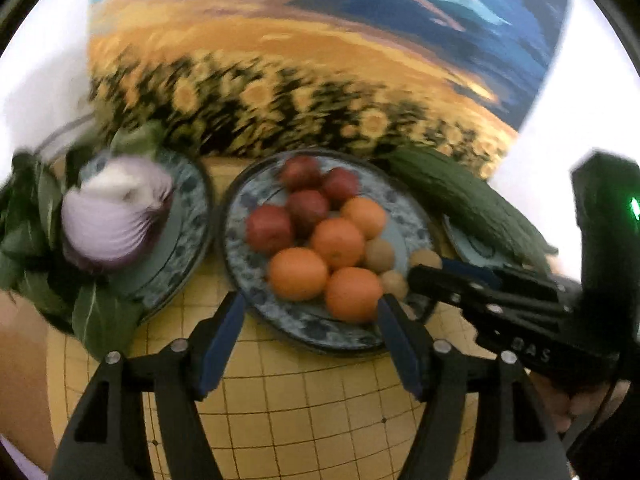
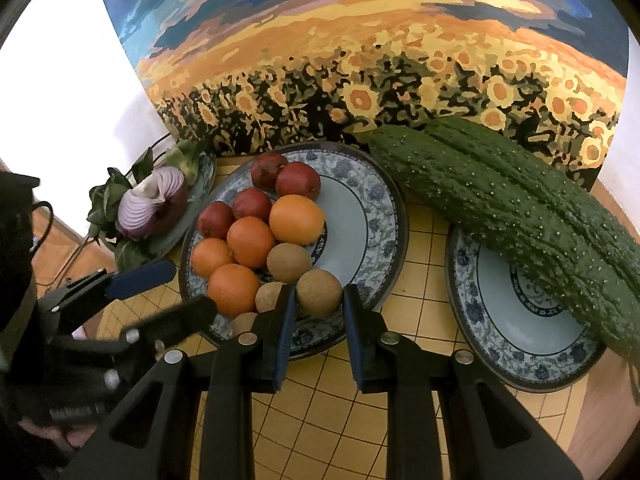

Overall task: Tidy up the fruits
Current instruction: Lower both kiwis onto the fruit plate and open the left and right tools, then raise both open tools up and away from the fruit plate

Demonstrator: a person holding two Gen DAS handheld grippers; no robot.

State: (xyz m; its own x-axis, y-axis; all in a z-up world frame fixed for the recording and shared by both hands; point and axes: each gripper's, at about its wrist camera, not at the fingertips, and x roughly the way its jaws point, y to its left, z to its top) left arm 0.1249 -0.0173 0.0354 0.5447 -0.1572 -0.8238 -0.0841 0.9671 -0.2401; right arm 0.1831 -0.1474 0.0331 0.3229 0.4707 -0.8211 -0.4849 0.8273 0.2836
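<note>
A blue-patterned middle plate (image 2: 372, 216) holds several red apples (image 2: 298, 180), several oranges (image 2: 296, 219) and several brown round fruits. My right gripper (image 2: 319, 305) has its jaws on either side of one brown fruit (image 2: 319, 292) at the plate's near rim, fingers close to it. My left gripper (image 1: 310, 312) is open and empty just in front of the same plate (image 1: 256, 220), near the oranges (image 1: 298, 274). The right gripper (image 1: 428, 274) shows in the left wrist view beside the brown fruits (image 1: 380, 255).
A left plate (image 2: 204, 184) holds a cut red onion (image 2: 154, 204) and leafy greens (image 2: 106, 200). A right plate (image 2: 520, 344) carries two bitter gourds (image 2: 520, 204). A sunflower painting (image 2: 360, 60) stands behind. The yellow grid tabletop (image 2: 320, 420) lies below.
</note>
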